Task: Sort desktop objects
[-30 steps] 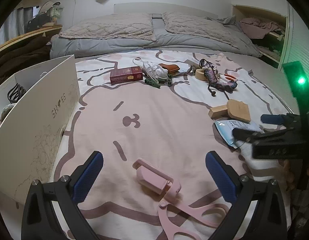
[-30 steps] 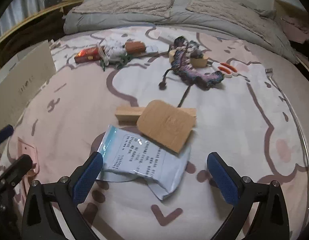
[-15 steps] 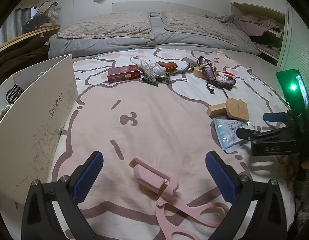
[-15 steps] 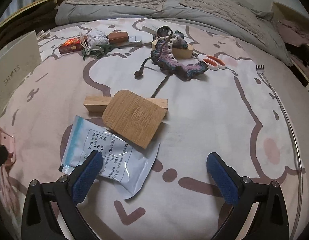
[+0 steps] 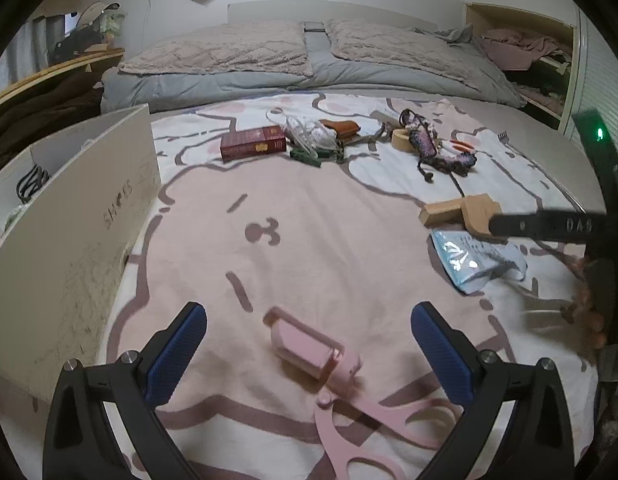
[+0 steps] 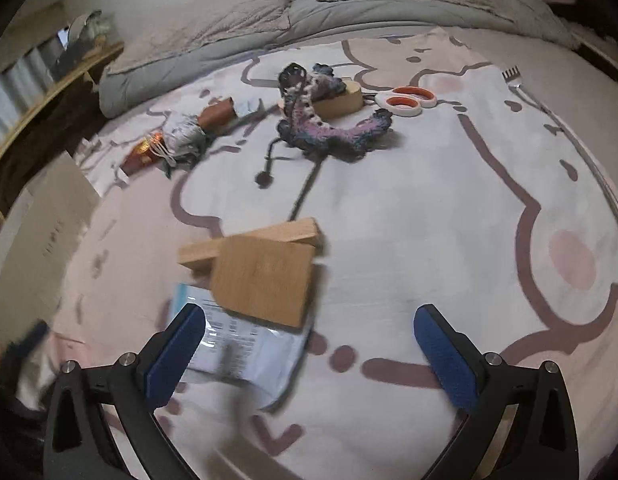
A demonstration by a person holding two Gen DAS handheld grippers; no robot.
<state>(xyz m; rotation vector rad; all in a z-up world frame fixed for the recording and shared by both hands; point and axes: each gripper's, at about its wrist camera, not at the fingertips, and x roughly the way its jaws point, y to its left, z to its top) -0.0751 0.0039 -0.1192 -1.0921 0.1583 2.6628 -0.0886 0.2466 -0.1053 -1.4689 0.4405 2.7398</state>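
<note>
1. The left gripper [image 5: 309, 344] is wide open and holds nothing. It hangs over the near part of the bed [image 5: 309, 216].
2. A pink tool [image 5: 309, 346] with scissor handles lies on the pink blanket right between the left gripper's blue fingers [image 5: 177, 350].
3. A white shoe box [image 5: 73, 240] stands on the left side of the bed.
4. The right gripper [image 6: 309, 352] is wide open too, with nothing in it.
5. A blue and white packet [image 6: 245, 352] lies under the right gripper, and its left finger is over the packet's left edge.
6. A flat wooden board [image 6: 265, 280] rests partly on the packet and leans on a wooden block [image 6: 249, 246] just behind it.
7. Farther away lie a purple knitted piece [image 6: 329, 132], a tape roll [image 6: 341, 102] and orange scissors [image 6: 405, 101].
8. Far on the left are a red box [image 5: 253, 144], a bundle of white cord [image 5: 309, 136] and a brown case [image 5: 341, 126].
9. A fork [image 6: 517, 80] lies far right.
</note>
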